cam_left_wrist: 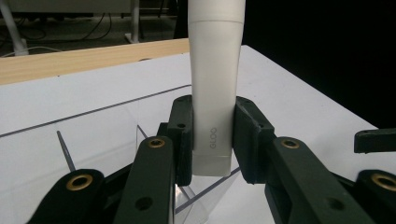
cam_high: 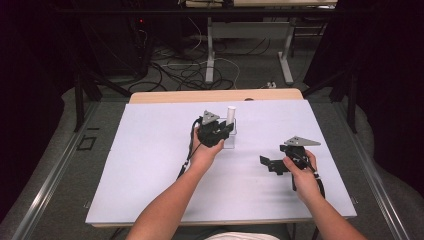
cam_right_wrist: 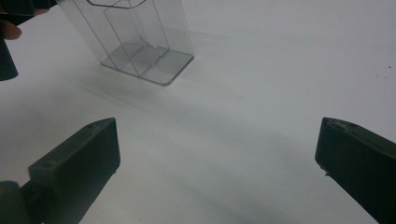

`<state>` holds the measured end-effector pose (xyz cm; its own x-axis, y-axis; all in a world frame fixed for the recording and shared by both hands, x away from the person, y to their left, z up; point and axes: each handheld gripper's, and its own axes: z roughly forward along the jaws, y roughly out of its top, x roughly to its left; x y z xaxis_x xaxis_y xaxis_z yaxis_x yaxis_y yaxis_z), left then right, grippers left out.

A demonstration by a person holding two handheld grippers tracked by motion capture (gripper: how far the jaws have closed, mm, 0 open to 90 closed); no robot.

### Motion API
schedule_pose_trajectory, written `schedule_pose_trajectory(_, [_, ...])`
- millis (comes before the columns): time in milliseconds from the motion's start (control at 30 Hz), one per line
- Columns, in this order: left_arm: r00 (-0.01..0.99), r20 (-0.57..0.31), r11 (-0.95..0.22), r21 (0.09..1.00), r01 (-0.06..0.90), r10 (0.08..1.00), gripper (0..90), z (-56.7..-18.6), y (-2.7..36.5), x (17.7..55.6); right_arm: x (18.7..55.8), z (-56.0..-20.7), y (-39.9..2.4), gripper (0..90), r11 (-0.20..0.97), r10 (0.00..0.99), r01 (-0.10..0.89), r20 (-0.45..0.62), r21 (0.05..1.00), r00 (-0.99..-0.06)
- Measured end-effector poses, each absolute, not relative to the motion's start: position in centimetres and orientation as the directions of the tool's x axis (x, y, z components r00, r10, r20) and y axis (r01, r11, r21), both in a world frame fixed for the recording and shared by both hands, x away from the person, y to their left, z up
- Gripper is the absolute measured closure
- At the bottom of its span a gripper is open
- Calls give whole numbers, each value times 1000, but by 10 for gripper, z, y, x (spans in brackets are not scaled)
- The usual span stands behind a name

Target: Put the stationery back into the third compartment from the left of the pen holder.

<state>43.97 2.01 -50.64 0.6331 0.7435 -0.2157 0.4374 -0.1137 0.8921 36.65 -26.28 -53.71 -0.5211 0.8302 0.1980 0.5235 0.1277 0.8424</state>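
Observation:
A white tube [cam_left_wrist: 215,84] marked GLOO stands upright between my left gripper's [cam_left_wrist: 212,140] black pads, which press on both its sides. Its flat lower end hangs just above a clear plastic holder [cam_left_wrist: 196,196]. In the high view the left gripper [cam_high: 222,129] sits mid-table with the white tube [cam_high: 230,114] rising beside it, over the clear holder [cam_high: 229,141]. My right gripper [cam_high: 266,161] rests low at the right of the table, its jaws wide apart with nothing between them. The right gripper view shows those jaws [cam_right_wrist: 217,154] over bare white surface, with the clear holder [cam_right_wrist: 140,42] farther off.
A white sheet [cam_high: 150,170] covers the table, with a wooden strip [cam_high: 165,96] along the far edge. Beyond it stand table legs [cam_high: 210,50] and tangled cables [cam_high: 180,70] on the floor. Dark curtains close both sides.

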Motion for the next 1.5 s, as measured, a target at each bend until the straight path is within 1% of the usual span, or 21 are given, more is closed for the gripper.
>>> schedule_pose_trajectory(767, [633,-210,-125,888,442,745,714,-517,16,443,366,-539,-258,0,132,815,536,216,834,-537])
schedule_pose_trajectory(1267, [630,-207,-128,887,443,749,711,-517,17,443,367,-540,-257,0,131,816,536,216,834,-536])
schedule_pose_trajectory(1367, [632,-193,-141,887,439,751,708,-516,18,443,367,-540,-257,0,127,817,538,220,833,-533])
schedule_pose_trajectory(1400, [626,-203,-131,886,444,753,687,-516,17,442,367,-540,-257,0,126,817,538,220,834,-533])
schedule_pose_trajectory(1500, [626,-186,-146,886,440,757,607,-514,18,440,367,-540,-258,0,123,818,543,225,830,-529])
